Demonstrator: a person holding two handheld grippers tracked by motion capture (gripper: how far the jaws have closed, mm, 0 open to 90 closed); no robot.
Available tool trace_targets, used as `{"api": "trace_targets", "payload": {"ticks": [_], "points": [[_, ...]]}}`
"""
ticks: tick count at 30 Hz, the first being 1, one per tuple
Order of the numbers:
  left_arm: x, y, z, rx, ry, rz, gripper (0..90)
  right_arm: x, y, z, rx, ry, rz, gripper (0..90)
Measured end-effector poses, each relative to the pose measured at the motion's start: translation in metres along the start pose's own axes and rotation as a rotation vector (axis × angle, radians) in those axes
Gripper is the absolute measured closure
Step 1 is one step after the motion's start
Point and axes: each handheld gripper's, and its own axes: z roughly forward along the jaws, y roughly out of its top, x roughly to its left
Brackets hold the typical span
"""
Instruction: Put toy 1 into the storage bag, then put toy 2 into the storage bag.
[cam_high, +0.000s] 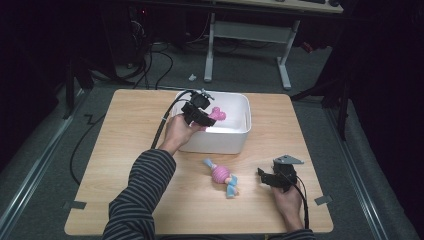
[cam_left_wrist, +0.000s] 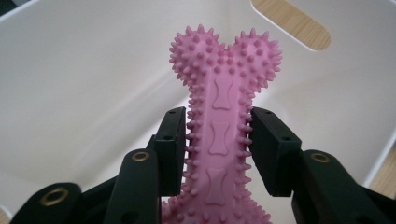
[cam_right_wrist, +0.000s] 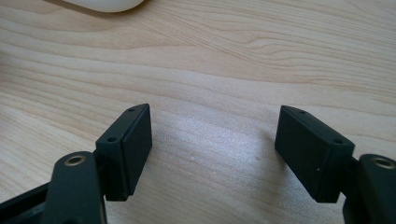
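- Holding the pink spiked rubber bone (cam_left_wrist: 219, 140) inside the white plastic bin (cam_high: 235, 135), our left gripper (cam_high: 202, 116) fingers hug its shaft.
- We lower it near the floor, then release.
- Right gripper (cam_right_wrist: 212, 149) fingers stand wide over the bench (cam_right_wrist: 224, 60).

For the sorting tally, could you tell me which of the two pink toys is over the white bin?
The spiky pink bone, between the left gripper jaws above the white bin. The striped pink toy lies on the table.

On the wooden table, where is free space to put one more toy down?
Free patches on the table: the whole left side, from the white bin to the left edge, and the near strip in front of the pink-and-blue toy. Crowded: the stretch between that toy and the right tool, and the bin, where the left tool holds the spiky pink bone.
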Motion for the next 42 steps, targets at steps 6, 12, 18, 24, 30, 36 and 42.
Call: {"api": "trace_targets", "payload": {"ticks": [6,12,18,24,30,36,42], "points": [[-0.001,-0.004,-0.006,-0.024,-0.006,-0.011,49.3,0.000,0.000,0.000,0.000,0.001,-0.001,27.7],[-0.002,-0.011,-0.023,-0.078,0.009,-0.020,37.8,0.000,0.000,0.000,0.000,0.002,-0.001,27.7],[0.000,-0.023,-0.047,-0.156,0.041,-0.042,33.7,0.000,0.000,0.000,0.000,0.002,0.000,27.7],[0.005,-0.043,-0.073,-0.219,0.079,-0.062,31.0,0.000,0.000,0.000,0.000,0.002,0.000,27.7],[0.011,-0.069,-0.094,-0.268,0.114,-0.099,29.6,0.000,0.000,0.000,0.000,0.002,0.000,27.7],[0.016,-0.095,-0.106,-0.285,0.131,-0.147,28.5,0.000,0.000,0.000,0.000,0.002,0.000,27.7],[0.017,-0.118,-0.111,-0.316,0.147,-0.173,28.4,0.000,0.000,0.000,0.000,0.002,0.001,27.7]]}}
